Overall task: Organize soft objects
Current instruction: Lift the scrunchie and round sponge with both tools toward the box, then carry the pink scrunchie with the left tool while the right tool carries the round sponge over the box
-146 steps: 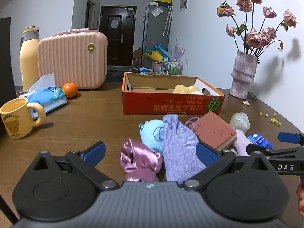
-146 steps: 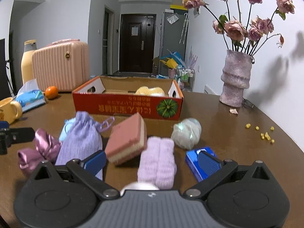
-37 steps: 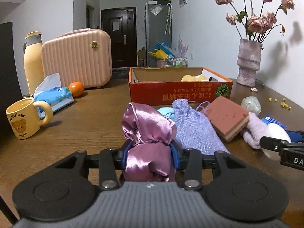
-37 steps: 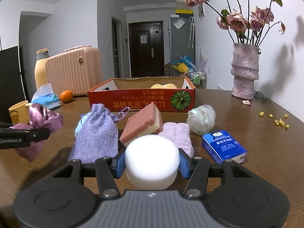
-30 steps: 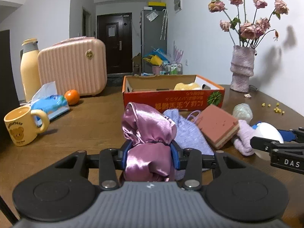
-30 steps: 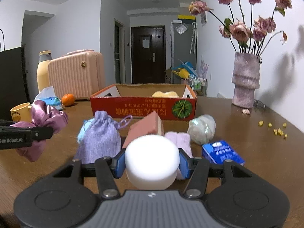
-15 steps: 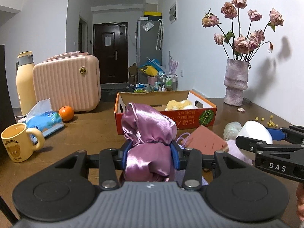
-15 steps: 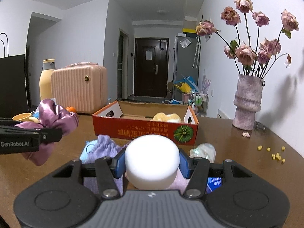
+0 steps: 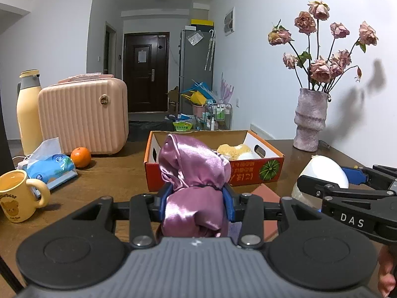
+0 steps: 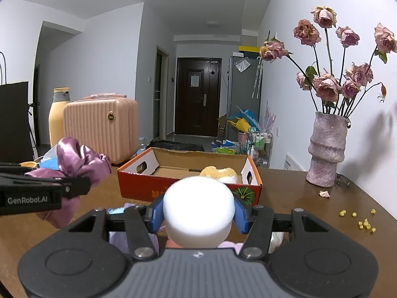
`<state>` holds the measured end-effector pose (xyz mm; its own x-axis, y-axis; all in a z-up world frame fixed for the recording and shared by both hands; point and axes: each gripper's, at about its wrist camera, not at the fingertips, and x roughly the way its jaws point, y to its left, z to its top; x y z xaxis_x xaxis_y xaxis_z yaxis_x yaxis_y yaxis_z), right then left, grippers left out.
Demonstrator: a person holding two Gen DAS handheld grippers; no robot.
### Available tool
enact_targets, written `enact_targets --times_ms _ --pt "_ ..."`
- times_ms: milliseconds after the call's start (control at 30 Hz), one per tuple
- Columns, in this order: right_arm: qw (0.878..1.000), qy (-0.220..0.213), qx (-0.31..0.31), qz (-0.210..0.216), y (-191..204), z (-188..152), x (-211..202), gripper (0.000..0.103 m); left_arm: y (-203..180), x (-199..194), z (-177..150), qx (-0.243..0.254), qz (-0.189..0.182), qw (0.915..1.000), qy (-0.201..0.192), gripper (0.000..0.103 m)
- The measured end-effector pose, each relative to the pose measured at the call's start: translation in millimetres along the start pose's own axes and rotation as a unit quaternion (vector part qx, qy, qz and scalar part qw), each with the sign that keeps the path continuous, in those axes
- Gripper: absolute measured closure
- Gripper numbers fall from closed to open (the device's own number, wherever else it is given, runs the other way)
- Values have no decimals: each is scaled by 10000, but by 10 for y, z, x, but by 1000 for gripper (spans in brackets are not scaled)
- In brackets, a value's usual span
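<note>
My left gripper (image 9: 196,206) is shut on a shiny purple satin scrunchie (image 9: 193,173), held above the table in front of the red cardboard box (image 9: 248,173). My right gripper (image 10: 198,212) is shut on a round white sponge (image 10: 198,206), also raised, just short of the same box (image 10: 139,183). A yellow plush (image 9: 234,151) lies inside the box (image 10: 218,172). In the right wrist view the left gripper with the scrunchie (image 10: 74,160) is at the left. The white sponge (image 9: 322,171) shows at the right of the left wrist view. A lilac pouch (image 10: 119,239) and a pink sponge (image 9: 263,191) lie below, mostly hidden.
A pink ribbed case (image 9: 84,116), a yellow flask (image 9: 28,109), an orange (image 9: 80,157), a tissue pack (image 9: 49,167) and a yellow bear mug (image 9: 17,196) stand at the left. A vase of dried roses (image 10: 327,149) stands at the right, with yellow crumbs (image 10: 364,221) near the table edge.
Both grippers have risen with their loads and drawn nearer the box; the objects on the table have sunk out of sight behind the grippers. Earlier still, both grippers were open and held nothing.
</note>
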<state>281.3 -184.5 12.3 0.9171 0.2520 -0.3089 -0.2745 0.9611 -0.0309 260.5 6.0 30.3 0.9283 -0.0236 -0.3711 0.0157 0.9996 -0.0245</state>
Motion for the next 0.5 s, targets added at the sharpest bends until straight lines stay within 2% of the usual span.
enact_targets --times_ms 500 --pt "9999 -34 149 21 -121 242 448 48 -4 396 245 -116 38 9999 -47 60"
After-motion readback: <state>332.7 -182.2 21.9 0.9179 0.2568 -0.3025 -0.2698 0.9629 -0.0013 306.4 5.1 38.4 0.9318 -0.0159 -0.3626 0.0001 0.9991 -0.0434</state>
